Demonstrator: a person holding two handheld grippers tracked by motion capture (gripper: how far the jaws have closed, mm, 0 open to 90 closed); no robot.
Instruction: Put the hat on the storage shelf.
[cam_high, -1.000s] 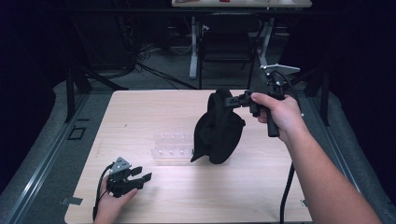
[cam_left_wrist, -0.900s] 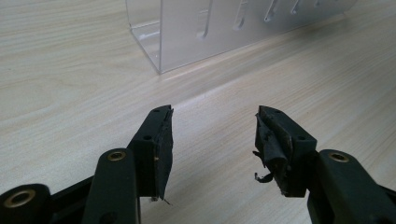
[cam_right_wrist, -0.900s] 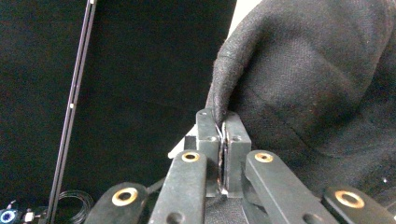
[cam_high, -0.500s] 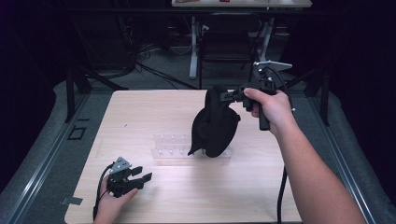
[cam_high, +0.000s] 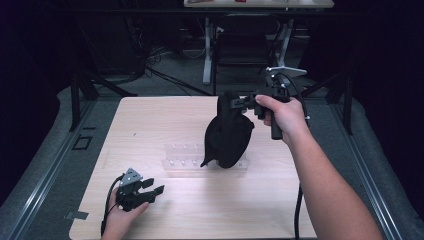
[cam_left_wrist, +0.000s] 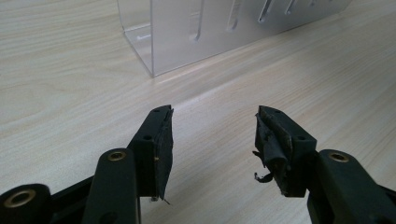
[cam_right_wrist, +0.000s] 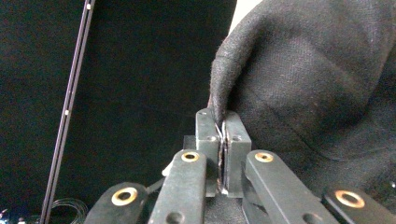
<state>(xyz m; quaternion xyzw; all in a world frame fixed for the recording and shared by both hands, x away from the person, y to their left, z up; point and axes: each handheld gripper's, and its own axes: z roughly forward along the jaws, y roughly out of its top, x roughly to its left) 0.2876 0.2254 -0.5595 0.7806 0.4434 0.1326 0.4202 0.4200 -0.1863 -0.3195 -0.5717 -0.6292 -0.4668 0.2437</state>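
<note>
Each black tool (cam_high: 141, 191) bears brass-ringed screw holes, worn pads (cam_left_wrist: 164, 149) and a trailing cable.

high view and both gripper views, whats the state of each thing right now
black cloth: lifted by its top edge, hanging over the clear rack
right gripper: shut on the black cloth
left gripper: open, nothing between its jaws, low over the table
clear rack: upright on the table, its slots look bare
</note>
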